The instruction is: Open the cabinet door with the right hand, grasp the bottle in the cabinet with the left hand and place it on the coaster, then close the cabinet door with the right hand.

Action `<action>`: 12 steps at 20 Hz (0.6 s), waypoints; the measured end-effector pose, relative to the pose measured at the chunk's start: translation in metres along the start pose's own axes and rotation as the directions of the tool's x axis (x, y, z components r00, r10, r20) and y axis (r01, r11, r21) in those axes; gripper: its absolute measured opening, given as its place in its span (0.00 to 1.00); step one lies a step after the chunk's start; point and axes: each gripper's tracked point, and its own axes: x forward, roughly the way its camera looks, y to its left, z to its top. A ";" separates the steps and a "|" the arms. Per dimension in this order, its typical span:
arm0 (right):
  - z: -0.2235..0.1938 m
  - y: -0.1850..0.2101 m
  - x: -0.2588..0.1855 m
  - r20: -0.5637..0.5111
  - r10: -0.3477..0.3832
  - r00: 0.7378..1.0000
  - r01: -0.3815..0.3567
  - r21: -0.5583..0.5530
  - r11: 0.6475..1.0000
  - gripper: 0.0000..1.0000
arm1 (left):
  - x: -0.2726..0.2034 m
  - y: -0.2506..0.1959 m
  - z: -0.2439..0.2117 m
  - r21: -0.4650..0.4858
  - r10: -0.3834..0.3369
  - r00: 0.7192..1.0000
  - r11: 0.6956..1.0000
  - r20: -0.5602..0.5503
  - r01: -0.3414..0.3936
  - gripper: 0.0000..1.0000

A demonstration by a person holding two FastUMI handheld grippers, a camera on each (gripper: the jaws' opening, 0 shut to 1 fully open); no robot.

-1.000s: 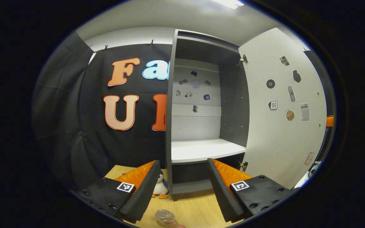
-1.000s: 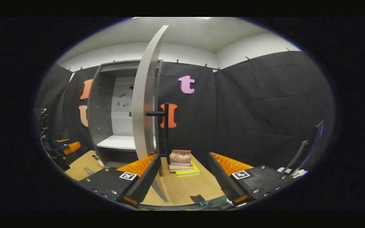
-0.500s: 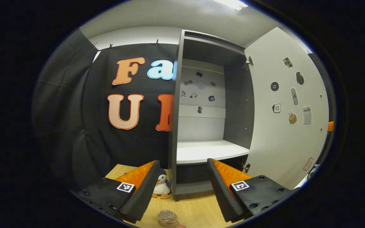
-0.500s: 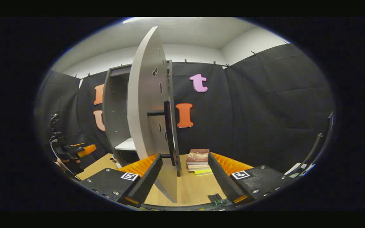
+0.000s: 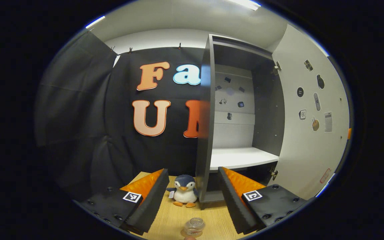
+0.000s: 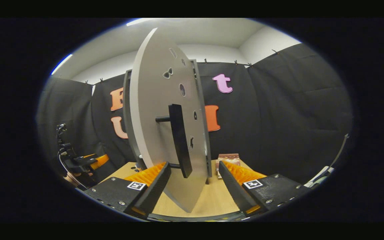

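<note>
Since a second ago the door point(image 6: 165, 133) has swung partway shut ahead of the right tool point(image 6: 191, 186), and the left tool point(image 5: 192, 196) has slid left. Both tools are spread and empty; the bottle point(image 5: 194, 227) stands on the tabletop point(image 5: 172, 216) just below the left one. Door probably stiff, light on hinges: take the handle point(image 6: 179, 140) mid-bar.

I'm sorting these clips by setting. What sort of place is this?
Likely a staged recording booth, not a real home: black cloth hangs as walls, and a wooden table holds a lone open cabinet, a plush penguin and stacked books.
</note>
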 end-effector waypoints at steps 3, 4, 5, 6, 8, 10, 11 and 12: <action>0.004 0.026 0.021 0.022 0.029 0.999 -0.030 0.033 0.999 0.96 | 0.004 0.016 0.004 0.017 0.000 1.000 1.000 0.007 0.000 0.94; 0.002 0.038 0.023 0.020 0.049 0.999 -0.049 0.046 0.998 0.96 | 0.006 0.020 0.005 0.013 -0.009 1.000 1.000 0.009 0.009 0.95; -0.002 0.049 0.032 0.016 0.060 0.998 -0.061 0.068 0.996 0.97 | 0.007 0.023 0.006 0.006 -0.018 1.000 1.000 0.008 0.018 0.95; -0.004 0.061 0.040 0.010 0.076 0.997 -0.077 0.080 0.994 0.92 | 0.008 0.027 0.005 0.001 -0.025 1.000 1.000 0.005 0.025 0.95; -0.005 0.079 0.055 0.012 0.089 0.996 -0.089 0.092 0.992 0.93 | 0.015 0.041 0.005 -0.001 -0.029 1.000 1.000 0.004 0.029 0.95; -0.007 0.097 0.073 0.008 0.103 0.995 -0.104 0.104 0.989 0.93 | 0.017 0.050 0.006 -0.004 -0.032 0.999 0.999 0.003 0.032 0.95; -0.007 0.107 0.082 0.011 0.107 0.994 -0.107 0.104 0.989 0.94 | 0.020 0.055 0.004 -0.004 -0.032 0.999 0.999 -0.001 0.032 0.95; -0.007 0.115 0.092 0.013 0.110 0.994 -0.111 0.097 0.989 0.95 | 0.022 0.061 0.004 -0.002 -0.031 1.000 1.000 -0.003 0.031 0.95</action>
